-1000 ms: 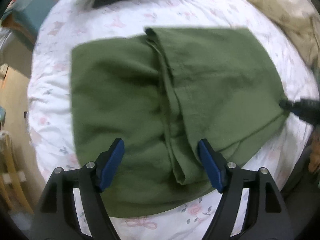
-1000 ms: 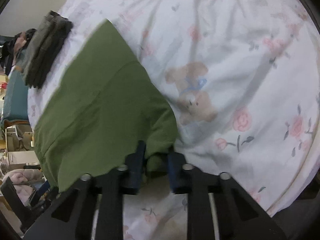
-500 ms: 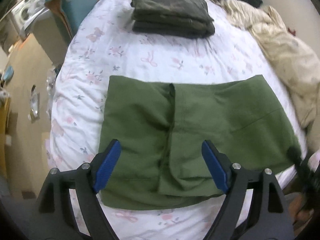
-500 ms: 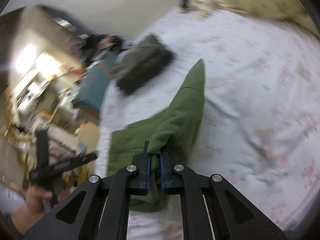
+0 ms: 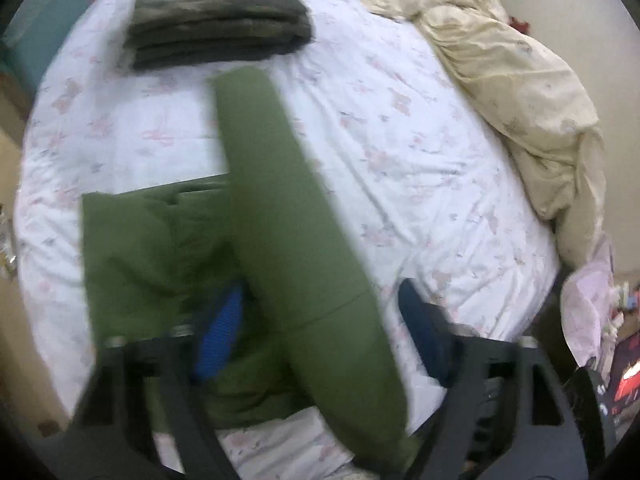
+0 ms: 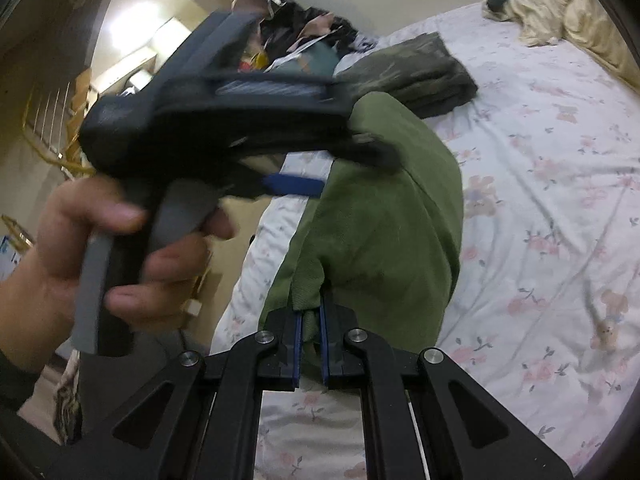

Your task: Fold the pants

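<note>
The green pants [image 5: 160, 248] lie on the white floral bed sheet [image 5: 400, 160]. Their right part is lifted as a long raised fold [image 5: 304, 264] that crosses the left wrist view. My left gripper [image 5: 320, 332] is open, its blue pads on either side of that fold, and it holds nothing. My right gripper [image 6: 310, 330] is shut on the edge of the green pants [image 6: 384, 232] and holds it above the bed. In the right wrist view the left gripper [image 6: 316, 160] sits held in a hand beside the raised fold.
A stack of dark folded clothes [image 5: 216, 12] lies at the far side of the bed, also in the right wrist view [image 6: 416, 76]. A crumpled cream blanket [image 5: 520, 92] fills the right side. The bed's left edge drops to the floor [image 5: 16, 360].
My right gripper has lifted the pants' right edge and carried it left over the rest, so the flat cloth now stands as a raised fold between the left gripper's fingers.
</note>
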`<state>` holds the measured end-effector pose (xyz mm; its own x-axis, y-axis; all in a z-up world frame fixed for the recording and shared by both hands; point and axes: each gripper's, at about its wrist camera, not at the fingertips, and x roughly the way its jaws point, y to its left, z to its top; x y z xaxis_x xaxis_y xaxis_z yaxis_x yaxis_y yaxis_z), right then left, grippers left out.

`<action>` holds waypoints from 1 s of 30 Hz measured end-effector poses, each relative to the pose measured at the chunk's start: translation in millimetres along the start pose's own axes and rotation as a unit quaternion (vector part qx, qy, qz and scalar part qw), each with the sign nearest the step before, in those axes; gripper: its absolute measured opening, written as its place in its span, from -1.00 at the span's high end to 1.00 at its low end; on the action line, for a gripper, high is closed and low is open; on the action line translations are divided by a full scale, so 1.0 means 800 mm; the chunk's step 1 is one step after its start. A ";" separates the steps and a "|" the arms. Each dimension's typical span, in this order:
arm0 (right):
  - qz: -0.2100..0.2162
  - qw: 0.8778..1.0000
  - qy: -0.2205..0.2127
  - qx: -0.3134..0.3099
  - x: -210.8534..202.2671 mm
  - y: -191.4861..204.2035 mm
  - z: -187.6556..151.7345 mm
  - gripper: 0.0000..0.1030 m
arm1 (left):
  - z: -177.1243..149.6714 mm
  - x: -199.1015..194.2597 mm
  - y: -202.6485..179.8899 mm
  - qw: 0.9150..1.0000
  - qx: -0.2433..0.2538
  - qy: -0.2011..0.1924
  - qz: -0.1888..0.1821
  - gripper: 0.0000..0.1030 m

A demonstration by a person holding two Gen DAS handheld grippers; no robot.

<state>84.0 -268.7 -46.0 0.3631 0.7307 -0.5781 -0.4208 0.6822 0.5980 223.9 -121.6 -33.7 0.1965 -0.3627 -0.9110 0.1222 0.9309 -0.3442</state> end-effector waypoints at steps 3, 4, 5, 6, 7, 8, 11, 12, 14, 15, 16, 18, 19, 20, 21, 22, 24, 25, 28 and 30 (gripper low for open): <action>0.005 1.000 0.015 -0.005 0.012 0.000 -0.002 0.73 | -0.002 0.005 -0.003 0.999 0.024 0.005 0.021 0.76; 0.022 0.999 0.028 0.000 0.016 0.000 -0.002 0.69 | -0.003 0.001 -0.002 0.999 0.027 0.001 0.021 0.79; 0.046 0.998 0.039 0.008 0.017 -0.002 -0.002 0.54 | -0.004 -0.007 0.002 0.999 0.032 -0.003 0.021 0.81; 0.059 0.997 0.043 0.013 0.015 -0.003 -0.002 0.29 | -0.005 -0.015 0.006 0.999 0.033 -0.007 0.018 0.81; 0.068 0.997 0.041 0.015 0.011 -0.003 0.000 0.09 | -0.005 -0.024 0.012 0.999 0.033 -0.010 0.015 0.81; 0.072 0.997 0.027 0.016 0.004 -0.005 0.002 -0.25 | -0.005 -0.034 0.019 0.999 0.035 -0.014 0.014 0.81; 0.050 0.998 -0.025 0.034 -0.013 -0.020 0.012 -0.31 | -0.010 -0.061 0.048 0.999 0.037 -0.019 0.023 0.81; 0.028 0.998 -0.036 0.046 -0.013 -0.029 0.014 -0.30 | -0.012 -0.068 0.060 0.999 0.037 -0.020 0.029 0.81; -0.026 0.997 -0.042 0.063 -0.005 -0.042 0.019 -0.08 | -0.019 -0.077 0.085 0.998 0.040 -0.019 0.035 0.81; -0.049 0.996 -0.036 0.066 0.004 -0.046 0.021 0.19 | -0.023 -0.080 0.101 0.998 0.041 -0.016 0.041 0.81; -0.064 0.995 -0.026 0.066 0.015 -0.049 0.024 0.31 | -0.027 -0.081 0.116 0.998 0.037 -0.013 0.045 0.81; -0.082 0.995 -0.001 0.052 0.042 -0.045 0.030 0.51 | -0.037 -0.082 0.148 0.999 0.024 -0.007 0.048 0.81; -0.093 0.995 0.011 0.034 0.058 -0.039 0.034 0.52 | -0.041 -0.082 0.160 0.999 0.019 -0.005 0.049 0.81; -0.102 0.994 0.019 0.020 0.069 -0.034 0.037 0.52 | -0.045 -0.081 0.174 0.999 0.011 -0.003 0.049 0.81; -0.110 0.994 0.027 0.000 0.084 -0.027 0.038 0.52 | -0.050 -0.079 0.188 0.999 0.003 -0.001 0.048 0.81; -0.111 0.993 0.033 -0.012 0.091 -0.023 0.036 0.52 | -0.056 -0.074 0.198 0.999 -0.003 0.003 0.047 0.81; -0.110 0.992 0.054 -0.033 0.117 -0.017 0.032 0.53 | -0.065 -0.056 0.218 0.998 -0.008 0.014 0.054 0.80; -0.107 0.991 0.069 -0.042 0.130 -0.016 0.029 0.54 | -0.068 -0.047 0.225 0.998 -0.012 0.019 0.059 0.80; -0.112 0.984 0.123 -0.066 0.164 -0.012 0.007 0.58 | -0.079 -0.009 0.249 0.996 -0.038 0.040 0.073 0.60; -0.118 0.982 0.134 -0.067 0.174 -0.016 -0.004 0.58 | -0.090 0.014 0.269 0.990 -0.068 0.064 0.101 0.36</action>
<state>137.3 -175.2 -135.8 0.2384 0.5074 -0.8281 -0.4628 0.8090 0.3624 182.3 77.4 -134.4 0.0771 -0.1672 -0.9829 -0.0419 0.9844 -0.1707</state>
